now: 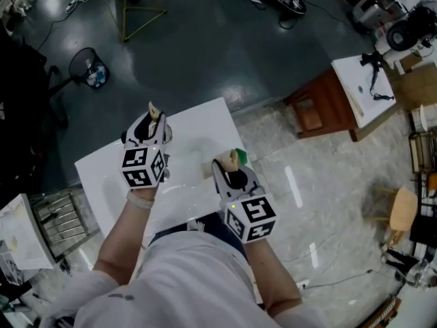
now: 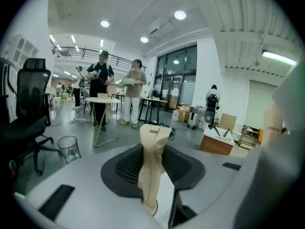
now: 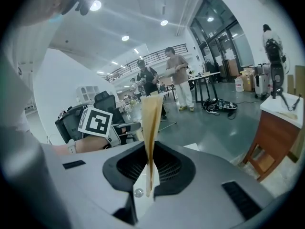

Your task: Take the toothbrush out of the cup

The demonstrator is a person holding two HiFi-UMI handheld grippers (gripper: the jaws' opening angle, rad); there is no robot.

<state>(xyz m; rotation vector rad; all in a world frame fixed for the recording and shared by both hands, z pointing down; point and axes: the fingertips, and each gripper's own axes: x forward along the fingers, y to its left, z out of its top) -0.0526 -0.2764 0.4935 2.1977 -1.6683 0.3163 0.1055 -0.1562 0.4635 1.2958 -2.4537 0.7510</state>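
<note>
Over the white table (image 1: 198, 125) my left gripper (image 1: 156, 110) points at the far edge. In the left gripper view its tan fingers (image 2: 153, 130) stand pressed together, with nothing visible between them. My right gripper (image 1: 229, 161) is lower and to the right, and a small green thing (image 1: 240, 157) shows right beside its tips. The right gripper view shows its jaws (image 3: 151, 99) shut flat on each other and empty. It also shows the left gripper's marker cube (image 3: 95, 120). I can make out no toothbrush and no cup for certain in any view.
A wire waste bin (image 1: 89, 67) stands on the dark floor beyond the table. A brown wooden cabinet (image 1: 321, 104) is to the right and a metal rack (image 1: 61, 217) to the left. People stand at a round table (image 2: 102, 99), with a black office chair (image 2: 28, 113) nearby.
</note>
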